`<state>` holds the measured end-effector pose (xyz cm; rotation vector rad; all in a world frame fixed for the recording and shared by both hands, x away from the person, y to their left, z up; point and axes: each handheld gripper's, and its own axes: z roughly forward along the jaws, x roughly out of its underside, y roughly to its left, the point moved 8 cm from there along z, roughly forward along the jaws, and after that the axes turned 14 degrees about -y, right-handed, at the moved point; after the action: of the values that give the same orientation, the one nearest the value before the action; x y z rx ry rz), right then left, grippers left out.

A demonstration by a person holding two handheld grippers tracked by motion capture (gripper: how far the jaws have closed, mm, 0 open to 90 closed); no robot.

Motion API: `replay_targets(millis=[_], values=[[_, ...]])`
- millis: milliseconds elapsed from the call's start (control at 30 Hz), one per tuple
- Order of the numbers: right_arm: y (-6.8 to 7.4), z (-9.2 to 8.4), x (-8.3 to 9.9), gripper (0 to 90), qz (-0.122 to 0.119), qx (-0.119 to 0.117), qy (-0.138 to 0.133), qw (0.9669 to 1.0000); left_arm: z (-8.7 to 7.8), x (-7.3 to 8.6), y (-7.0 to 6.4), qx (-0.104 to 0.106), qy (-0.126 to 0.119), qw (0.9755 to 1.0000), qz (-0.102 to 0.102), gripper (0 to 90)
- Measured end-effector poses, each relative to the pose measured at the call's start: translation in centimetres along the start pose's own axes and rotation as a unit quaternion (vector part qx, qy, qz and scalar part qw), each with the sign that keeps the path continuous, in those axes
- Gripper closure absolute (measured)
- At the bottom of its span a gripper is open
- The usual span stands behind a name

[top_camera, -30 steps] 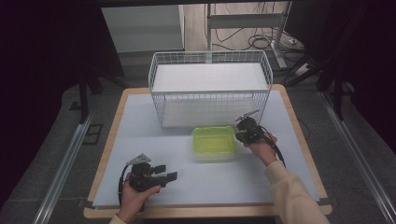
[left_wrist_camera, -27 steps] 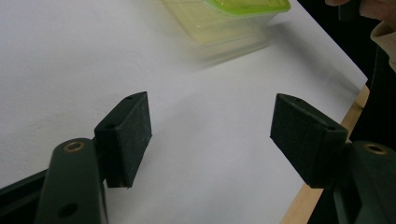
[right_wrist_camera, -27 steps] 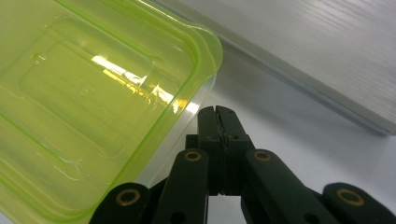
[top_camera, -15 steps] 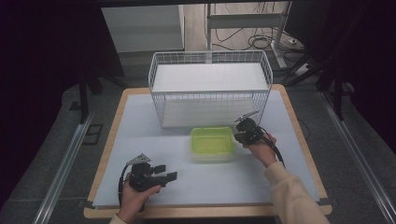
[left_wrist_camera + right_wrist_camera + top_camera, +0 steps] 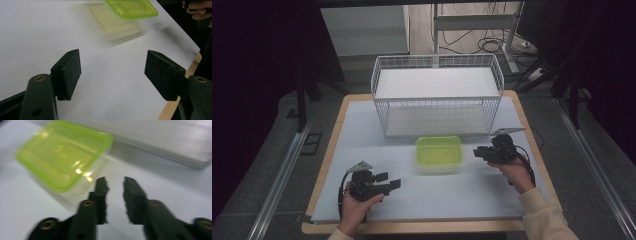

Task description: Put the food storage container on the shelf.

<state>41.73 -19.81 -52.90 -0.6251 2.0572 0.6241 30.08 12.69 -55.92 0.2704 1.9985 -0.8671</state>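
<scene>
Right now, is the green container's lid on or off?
On: the green lid sits flat over the clear container, which stands upright on the table.

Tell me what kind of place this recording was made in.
Probably a lab or workshop recording station: a paper-covered table carrying a white wire basket, metal rails along the floor, and loose cables behind.

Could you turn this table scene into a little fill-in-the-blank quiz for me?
1. The lidded box in the middle of the table is coloured ____.
2. Behind the box stands a white wire ____.
3. The right gripper, its jaws just opening, holds ____ between them.
4. In the high view, the left gripper has its jaws wide ____ above bare table.

Missing words: green; basket; nothing; open
</scene>
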Motion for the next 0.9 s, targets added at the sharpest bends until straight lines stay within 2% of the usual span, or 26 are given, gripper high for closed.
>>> replay_targets(millis=[67,133,267,400,567,800,833,900], values=[[0.2,-0.3,0.3,58.9,0.018,-0.025,-0.009,0.9995,0.3,-0.5,0.0,-0.002,0.001,1.0,0.0,29.6],[0.2,-0.4,0.6,52.8,0.028,-0.037,-0.008,0.9989,0.7,-1.2,0.1,-0.002,0.0,1.0,-0.003,29.7],[0.3,-0.6,0.8,43.8,0.036,-0.05,-0.016,0.998,1.4,-2.2,0.3,0.002,0.0,0.9999,-0.013,29.9],[0.5,-0.5,0.4,38.8,0.042,-0.056,-0.028,0.9971,2.1,-3.2,0.6,0.012,0.001,0.9992,-0.038,29.8],[0.9,0.0,0.3,38.8,0.028,-0.062,-0.029,0.9973,3.2,-4.3,0.9,0.02,0.009,0.9977,-0.064,29.7],[1.3,1.1,0.2,39.4,0.058,-0.067,-0.016,0.9959,5.3,-5.8,1.2,0.018,0.015,0.9962,-0.084,31.0],[1.3,1.2,0.1,39.6,0.061,-0.068,-0.016,0.9957,5.7,-6.0,1.2,0.023,0.014,0.995,-0.096,31.2],[1.4,1.5,-0.1,40.0,0.068,-0.068,-0.016,0.9952,6.3,-6.1,1.1,0.027,0.02,0.9938,-0.106,31.7]])
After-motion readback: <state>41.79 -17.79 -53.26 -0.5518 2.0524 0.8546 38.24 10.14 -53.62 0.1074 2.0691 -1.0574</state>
